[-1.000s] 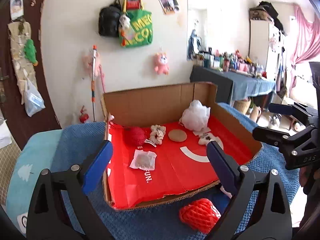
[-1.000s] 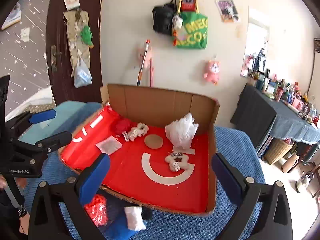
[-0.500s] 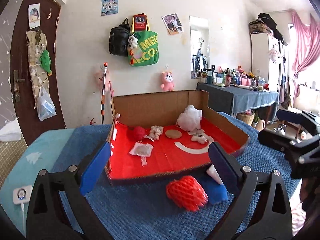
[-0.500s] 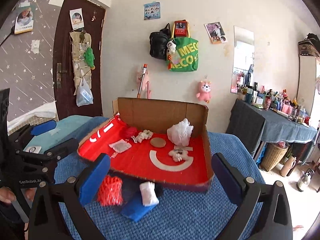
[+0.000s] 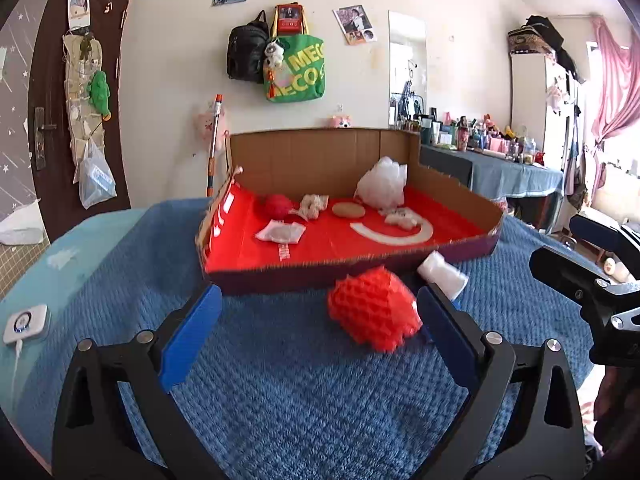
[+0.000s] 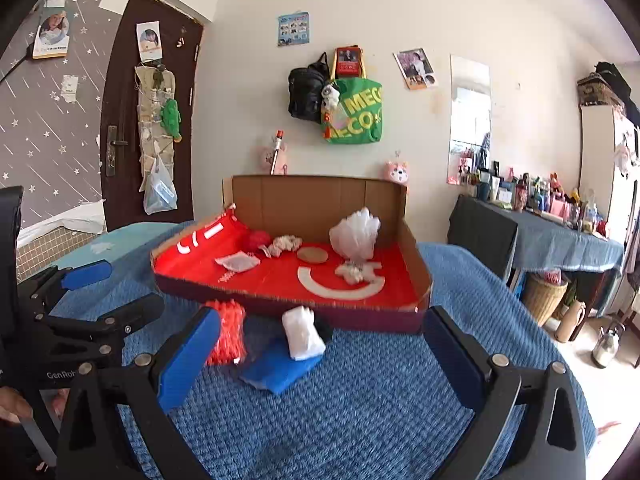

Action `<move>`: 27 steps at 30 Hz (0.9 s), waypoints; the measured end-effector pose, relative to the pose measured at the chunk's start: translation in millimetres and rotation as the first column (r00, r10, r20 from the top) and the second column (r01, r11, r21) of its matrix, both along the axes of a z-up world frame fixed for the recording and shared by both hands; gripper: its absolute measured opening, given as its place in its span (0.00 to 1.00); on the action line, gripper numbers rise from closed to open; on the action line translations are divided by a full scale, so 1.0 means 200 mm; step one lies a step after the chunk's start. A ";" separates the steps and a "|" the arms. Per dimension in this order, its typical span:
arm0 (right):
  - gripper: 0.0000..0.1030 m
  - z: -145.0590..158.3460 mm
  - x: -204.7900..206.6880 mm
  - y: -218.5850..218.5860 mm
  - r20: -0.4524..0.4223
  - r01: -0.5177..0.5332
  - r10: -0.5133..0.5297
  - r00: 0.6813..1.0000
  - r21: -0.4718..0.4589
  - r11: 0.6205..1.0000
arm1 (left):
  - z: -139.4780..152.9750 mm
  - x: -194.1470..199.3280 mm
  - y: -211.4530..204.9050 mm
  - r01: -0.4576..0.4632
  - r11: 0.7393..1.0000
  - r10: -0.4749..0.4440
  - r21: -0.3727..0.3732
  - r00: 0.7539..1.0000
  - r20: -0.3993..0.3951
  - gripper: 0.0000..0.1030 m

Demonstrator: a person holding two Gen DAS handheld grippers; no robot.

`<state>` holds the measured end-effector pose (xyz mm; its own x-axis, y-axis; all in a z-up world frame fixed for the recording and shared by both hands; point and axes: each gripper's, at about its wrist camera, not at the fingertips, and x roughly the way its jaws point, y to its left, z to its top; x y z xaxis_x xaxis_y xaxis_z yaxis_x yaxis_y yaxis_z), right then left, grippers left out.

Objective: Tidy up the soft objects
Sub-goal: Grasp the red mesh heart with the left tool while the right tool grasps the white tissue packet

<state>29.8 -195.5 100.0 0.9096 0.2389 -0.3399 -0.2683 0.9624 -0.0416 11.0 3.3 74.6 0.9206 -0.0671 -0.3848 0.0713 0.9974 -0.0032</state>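
Observation:
A cardboard box (image 5: pixel 320 152) (image 6: pixel 416 264) with a red liner stands on a blue blanket (image 5: pixel 300 380). In it lie a red yarn ball (image 5: pixel 277 205), a white mesh puff (image 5: pixel 382 184), a cream scrunchie (image 5: pixel 314 204), a tan round pad (image 5: pixel 349 210), a small white plush (image 5: pixel 402 216) and a white sachet (image 5: pixel 281 232). In front of the box lie a red foam net (image 5: pixel 372 312) (image 6: pixel 226 332), a white foam piece (image 5: pixel 442 274) (image 6: pixel 303 332) and a blue cloth (image 6: pixel 280 368). My left gripper (image 5: pixel 316 340) and right gripper (image 6: pixel 320 352) are open and empty, low above the blanket.
A dark door (image 6: pixel 132 120) stands at the left, with bags (image 6: pixel 352 116) hung on the wall behind the box. A cluttered table (image 6: pixel 560 232) with a blue cover is at the right. A white charger (image 5: pixel 26 322) lies on the blanket's left edge.
Both grippers have pulled back and dropped lower, away from the box. The red foam net, white foam piece and blue cloth now show fully in front of the box.

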 end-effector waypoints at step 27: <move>1.00 -0.34 0.10 -0.08 -0.108 0.102 -0.096 0.990 0.053 0.993 | -0.18 0.04 0.00 -0.012 1.000 0.012 -0.009 0.997 -0.081 0.97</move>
<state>50.6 -210.6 31.1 0.8895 0.1721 -0.4233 -0.1719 0.9843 0.0389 18.3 3.3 39.4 0.8872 -0.0602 -0.4574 0.0586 0.9981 -0.0177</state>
